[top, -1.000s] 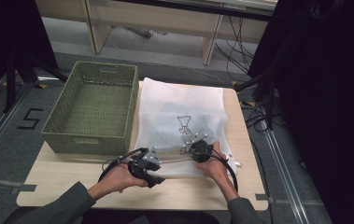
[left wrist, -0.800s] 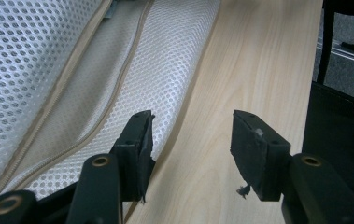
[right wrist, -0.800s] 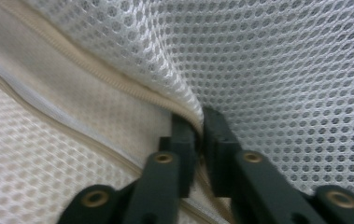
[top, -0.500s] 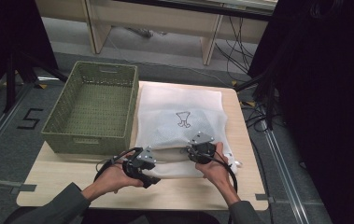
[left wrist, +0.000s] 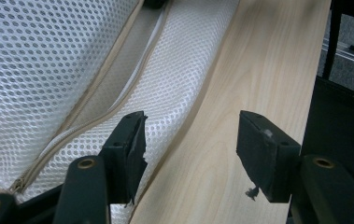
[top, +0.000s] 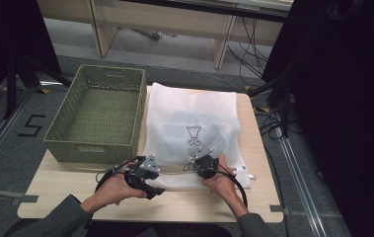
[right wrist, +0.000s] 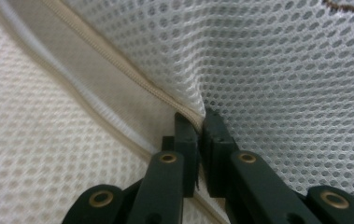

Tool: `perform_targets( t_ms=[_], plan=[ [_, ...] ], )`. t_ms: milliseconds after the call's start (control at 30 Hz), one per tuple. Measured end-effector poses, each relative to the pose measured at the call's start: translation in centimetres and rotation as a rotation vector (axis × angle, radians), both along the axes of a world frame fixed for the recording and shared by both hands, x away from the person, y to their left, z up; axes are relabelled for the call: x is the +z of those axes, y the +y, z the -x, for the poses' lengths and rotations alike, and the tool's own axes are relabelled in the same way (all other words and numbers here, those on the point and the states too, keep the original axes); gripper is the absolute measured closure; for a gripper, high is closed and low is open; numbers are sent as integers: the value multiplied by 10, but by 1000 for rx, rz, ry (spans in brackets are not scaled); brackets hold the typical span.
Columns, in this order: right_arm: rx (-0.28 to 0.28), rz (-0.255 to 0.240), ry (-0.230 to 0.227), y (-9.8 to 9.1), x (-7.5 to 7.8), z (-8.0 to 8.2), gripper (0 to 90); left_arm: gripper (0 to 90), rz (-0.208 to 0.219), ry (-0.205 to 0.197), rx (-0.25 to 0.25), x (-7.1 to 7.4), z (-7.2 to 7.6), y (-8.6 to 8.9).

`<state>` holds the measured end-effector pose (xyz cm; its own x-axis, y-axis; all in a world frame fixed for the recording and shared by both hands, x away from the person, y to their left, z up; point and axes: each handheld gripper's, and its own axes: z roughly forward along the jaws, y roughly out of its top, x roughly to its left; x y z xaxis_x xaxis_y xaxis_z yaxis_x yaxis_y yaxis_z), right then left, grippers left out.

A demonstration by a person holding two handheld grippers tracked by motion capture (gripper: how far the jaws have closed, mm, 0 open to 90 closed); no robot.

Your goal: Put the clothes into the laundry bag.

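- A white mesh bag [top: 192,136] is laid flat on the table [top: 66,190], just beside a green basket [top: 98,113].
- The right gripper [right wrist: 200,128] is clamped on the bag's zipper edge [right wrist: 132,74]; mesh is bunched up at the jaws.
- The right gripper is seen at the bag's near edge in the high view [top: 205,165].
- The left gripper [left wrist: 191,149] is held with jaws apart over the bag's near edge, one pad on mesh, the other over bare wood.
- Nothing is pinched by the left gripper; its jaws have just been opening.
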<state>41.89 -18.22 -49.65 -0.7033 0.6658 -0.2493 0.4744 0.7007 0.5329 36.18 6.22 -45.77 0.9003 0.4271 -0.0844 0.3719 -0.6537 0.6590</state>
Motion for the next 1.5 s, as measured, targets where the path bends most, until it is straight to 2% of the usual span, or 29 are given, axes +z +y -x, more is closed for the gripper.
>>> perform_targets(
  t_ms=[67,100,133,200,267,300,433,533,600,633,667,700,767,833,900,1033,1067,1100,1200,1233,1267,1333,1400,1433,1467,1500],
  plan=[
    [-7,-11,3,-1,0,-3,870,417,-4,-6,-5,0,-1,0],
    [-24,-20,1,-1,-1,-2,870,416,-39,-9,-31,1,-3,3],
    [-17,-14,-4,-1,-1,-3,868,415,-41,-13,-33,1,-3,3],
    [-37,-12,-15,0,-2,-4,865,412,-36,-14,-30,1,-3,3],
    [-46,-14,-24,0,-3,-7,864,408,5,-2,13,0,0,1],
    [-56,-23,-29,1,-3,-9,863,404,-5,-12,0,0,-1,2],
    [-73,-49,-33,-1,-5,-12,845,397,-22,-2,0,0,-2,4],
    [-75,-81,-21,-3,-3,-12,766,390,-43,-16,-25,2,-3,7],
    [-75,-94,-19,-3,-2,-10,711,386,-4,-5,17,1,-1,6],
    [-70,-102,-17,-3,0,-8,670,380,-4,-8,12,1,-1,7],
    [-70,-111,-19,-3,2,-6,648,377,-41,-10,-10,2,-3,10],
    [-63,-119,-17,-3,5,-4,630,375,-52,-18,-19,3,-3,11],
    [-50,-129,-28,-6,11,0,595,368,-46,-15,-8,3,-3,13],
    [-43,-150,-27,-9,18,6,562,363,-34,-13,2,2,-2,14],
    [-46,-173,-31,-14,26,11,514,360,-46,-21,-3,4,-2,16],
    [-74,-242,-40,-21,37,19,454,346,-44,-21,6,4,-2,20],
    [-78,-256,-50,-23,39,20,449,345,-35,-17,17,4,-1,21],
    [-74,-274,-75,-25,41,22,441,341,-42,-29,7,5,-2,22],
    [-96,-330,-74,-32,45,27,410,333,-42,-29,11,4,0,24],
    [-94,-335,-77,-34,46,27,406,331,-36,-26,22,4,1,25],
    [-103,-354,-81,-36,47,29,400,328,-41,-39,13,5,1,27],
    [-120,-380,-67,-40,49,32,391,323,-35,-41,18,5,2,29],
    [-129,-405,-64,-45,51,34,380,318,3,-41,56,4,5,29],
    [-141,-418,-64,-47,51,35,374,317,-17,-38,47,5,4,32],
    [-157,-436,-51,-49,52,37,369,316,3,-47,60,4,5,32],
    [-154,-436,-66,-52,53,37,367,313,9,-35,72,4,5,33]
  ],
)
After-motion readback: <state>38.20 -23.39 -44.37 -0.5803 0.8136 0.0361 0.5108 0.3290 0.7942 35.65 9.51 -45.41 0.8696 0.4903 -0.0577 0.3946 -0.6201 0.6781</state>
